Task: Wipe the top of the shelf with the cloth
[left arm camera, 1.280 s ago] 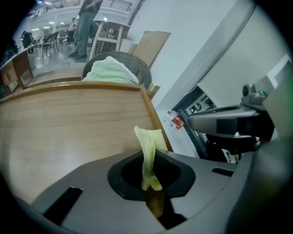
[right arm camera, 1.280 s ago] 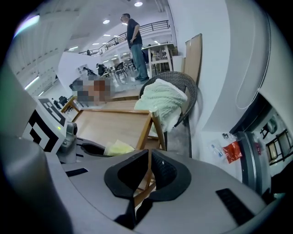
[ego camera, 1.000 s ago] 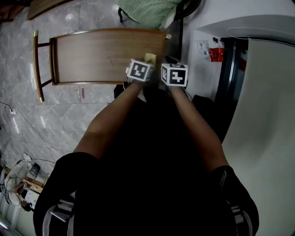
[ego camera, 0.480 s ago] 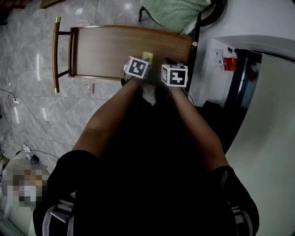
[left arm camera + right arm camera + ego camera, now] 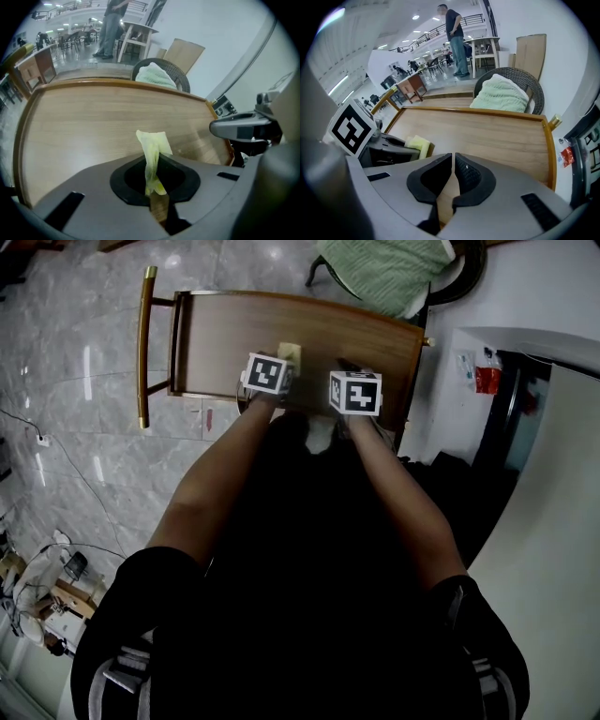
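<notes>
Clamping the cloth [image 5: 152, 152] over the shelf [image 5: 79, 126], left hand-held gripper [image 5: 155, 187]; right hand-held gripper [image 5: 453, 180] clenched empty

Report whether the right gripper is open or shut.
Shut: the right gripper has its jaws pressed together, only a thin seam and nothing between them. The cloth is in the left gripper.

The head view looked steeply down onto the shelf top [image 5: 234, 343]. Both gripper views sat low and close over it, facing across the same surface.
</notes>
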Demonstrator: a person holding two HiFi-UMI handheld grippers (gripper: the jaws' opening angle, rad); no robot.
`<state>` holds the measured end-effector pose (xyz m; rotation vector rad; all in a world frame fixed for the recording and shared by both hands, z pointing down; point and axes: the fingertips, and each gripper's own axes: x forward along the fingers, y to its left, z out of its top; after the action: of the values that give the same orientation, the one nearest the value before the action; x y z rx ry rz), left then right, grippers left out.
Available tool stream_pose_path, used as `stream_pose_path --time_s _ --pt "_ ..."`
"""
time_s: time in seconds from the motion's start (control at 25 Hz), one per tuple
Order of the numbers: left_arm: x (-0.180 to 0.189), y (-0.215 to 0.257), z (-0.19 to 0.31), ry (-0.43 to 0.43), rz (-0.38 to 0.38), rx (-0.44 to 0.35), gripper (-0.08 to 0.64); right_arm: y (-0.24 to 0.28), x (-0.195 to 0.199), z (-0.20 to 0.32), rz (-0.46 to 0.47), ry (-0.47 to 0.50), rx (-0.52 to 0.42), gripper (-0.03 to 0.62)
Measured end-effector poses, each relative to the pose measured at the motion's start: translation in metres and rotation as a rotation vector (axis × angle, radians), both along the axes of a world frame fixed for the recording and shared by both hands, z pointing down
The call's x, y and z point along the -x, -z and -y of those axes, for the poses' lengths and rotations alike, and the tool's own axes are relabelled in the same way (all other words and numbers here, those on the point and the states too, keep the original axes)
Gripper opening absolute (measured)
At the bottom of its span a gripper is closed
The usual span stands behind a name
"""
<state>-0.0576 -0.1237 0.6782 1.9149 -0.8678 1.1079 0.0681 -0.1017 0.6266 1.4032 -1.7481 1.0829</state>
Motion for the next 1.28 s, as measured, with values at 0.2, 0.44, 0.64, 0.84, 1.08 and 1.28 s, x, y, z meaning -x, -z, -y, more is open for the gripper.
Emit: stream_pose_path --time_s 0.2,0.44,0.64,0.84,1.08,1.28 --pt "0.045 -0.004 0.008 0.037 0.02 0.014 0.034 -0.006 0.033 0.009 0.012 0.02 0.004 0.032" --pt "0.096 -0.01 0.018 0.099 0.013 0.031 0.034 -0.01 0.068 0.02 0.026 0.05 0.002 0.032" --pt "0.143 -0.003 0.031 0.152 0.048 0.016 0.034 -0.017 0.093 0.023 0.048 0.072 0.011 0.032" --pt "0.186 -0.011 0.036 0.226 0.094 0.017 0.034 -0.023 0.108 0.027 0.052 0.076 0.025 0.032" --pt "0.221 -0.008 0.041 0.287 0.146 -0.008 0.034 -0.025 0.136 0.029 0.072 0.121 0.019 0.032" --pt "0.244 -0.004 0.041 0.379 0.218 -0.039 0.032 -0.027 0.144 0.021 0.086 0.149 0.024 0.032"
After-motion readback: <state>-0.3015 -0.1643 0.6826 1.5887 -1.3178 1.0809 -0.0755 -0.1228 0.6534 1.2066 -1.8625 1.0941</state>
